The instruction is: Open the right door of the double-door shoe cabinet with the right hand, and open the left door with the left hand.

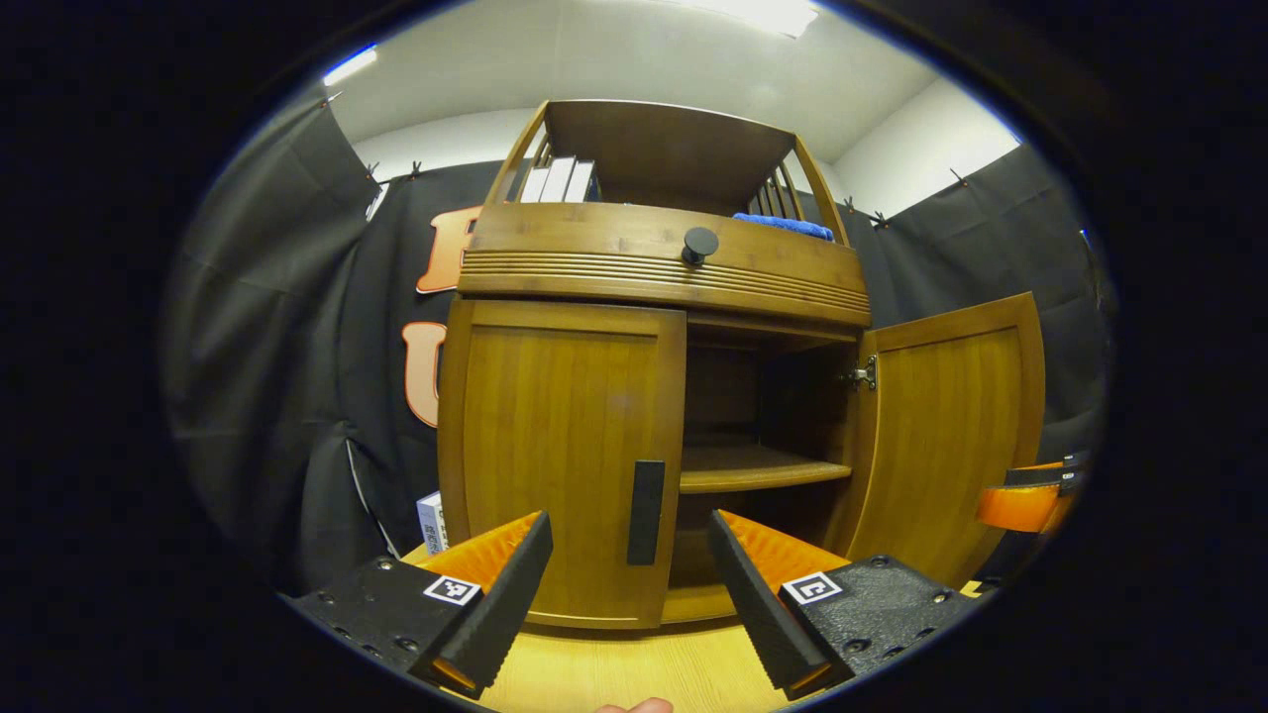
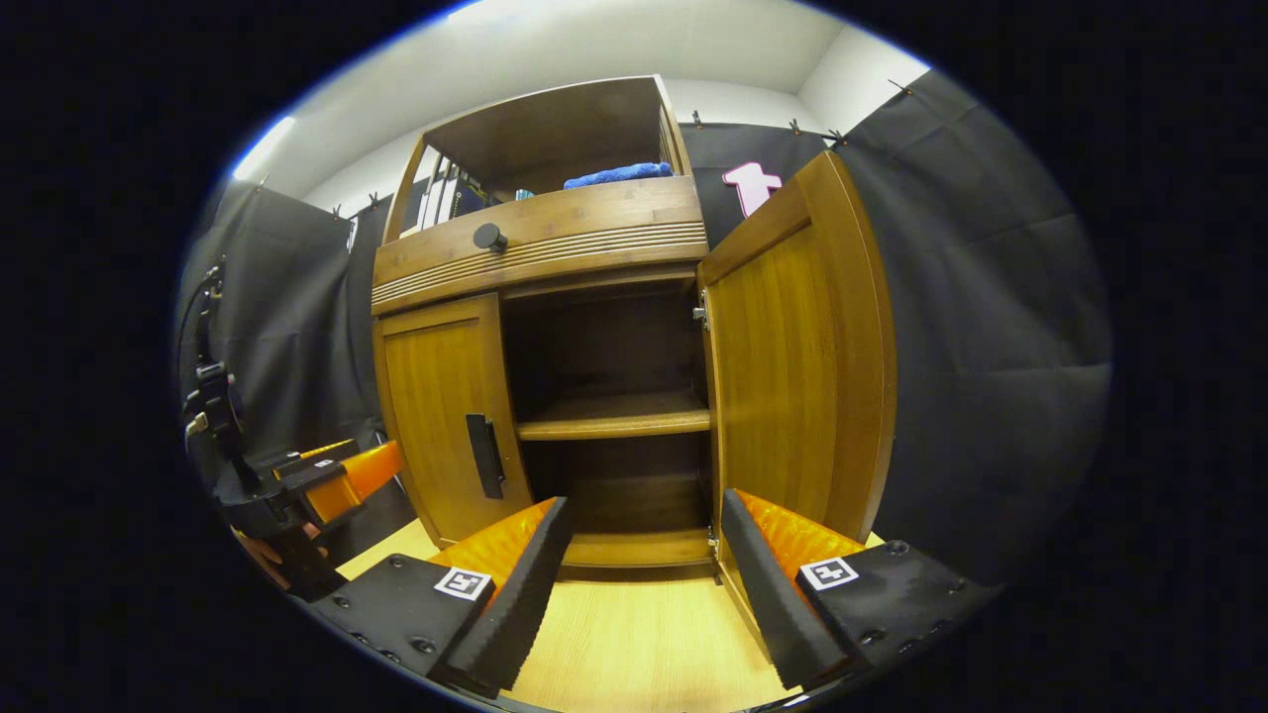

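Your right door [image 2: 792, 356] stands swung open; the left door [image 1: 560, 465] is shut. Both your left gripper [image 1: 629, 594] and right gripper [image 2: 644, 594] have fingers spread, holding nothing.

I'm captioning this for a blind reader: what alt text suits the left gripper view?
The open left gripper faces a wooden shoe cabinet whose left door is closed, its dark handle between the fingers. The right door stands open, showing a bare shelf.

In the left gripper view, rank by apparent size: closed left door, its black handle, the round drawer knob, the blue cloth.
1. Closed left door, by far the largest.
2. Black handle.
3. Blue cloth, close to the handle and farther away, so this order is unsure.
4. Round drawer knob, smallest.
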`<action>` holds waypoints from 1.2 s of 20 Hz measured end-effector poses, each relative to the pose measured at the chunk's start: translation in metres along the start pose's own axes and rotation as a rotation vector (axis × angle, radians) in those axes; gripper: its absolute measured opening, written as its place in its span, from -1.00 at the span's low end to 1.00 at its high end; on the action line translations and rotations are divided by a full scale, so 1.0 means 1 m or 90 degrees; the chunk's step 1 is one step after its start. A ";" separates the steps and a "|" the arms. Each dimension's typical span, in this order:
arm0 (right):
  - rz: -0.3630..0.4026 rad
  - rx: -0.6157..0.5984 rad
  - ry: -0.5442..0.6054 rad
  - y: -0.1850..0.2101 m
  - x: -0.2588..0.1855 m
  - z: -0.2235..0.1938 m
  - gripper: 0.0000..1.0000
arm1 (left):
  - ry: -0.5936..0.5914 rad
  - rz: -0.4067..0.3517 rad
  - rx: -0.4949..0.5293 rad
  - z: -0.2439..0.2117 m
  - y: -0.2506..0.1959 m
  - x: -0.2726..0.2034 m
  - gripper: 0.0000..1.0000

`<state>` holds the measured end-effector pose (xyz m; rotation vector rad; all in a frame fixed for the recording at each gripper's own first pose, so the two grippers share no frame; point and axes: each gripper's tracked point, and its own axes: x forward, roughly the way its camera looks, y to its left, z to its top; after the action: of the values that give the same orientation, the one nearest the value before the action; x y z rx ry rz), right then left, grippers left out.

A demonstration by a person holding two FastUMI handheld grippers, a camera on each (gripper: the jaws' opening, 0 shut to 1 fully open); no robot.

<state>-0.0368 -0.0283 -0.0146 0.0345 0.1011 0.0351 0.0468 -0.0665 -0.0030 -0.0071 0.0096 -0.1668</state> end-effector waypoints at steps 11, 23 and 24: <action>0.000 -0.029 -0.002 0.004 -0.013 0.004 0.95 | 0.009 -0.027 0.018 -0.053 -0.011 0.125 0.87; -0.026 -0.011 -0.023 -0.006 -0.007 0.009 0.95 | 0.019 -0.007 0.036 -0.071 -0.005 0.167 0.84; -0.022 -0.010 -0.025 -0.003 -0.006 0.009 0.77 | 0.018 0.014 0.035 -0.072 0.004 0.168 0.83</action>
<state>-0.0419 -0.0321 -0.0052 0.0174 0.0618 -0.0001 0.2125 -0.0912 -0.0764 0.0503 0.0328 -0.1452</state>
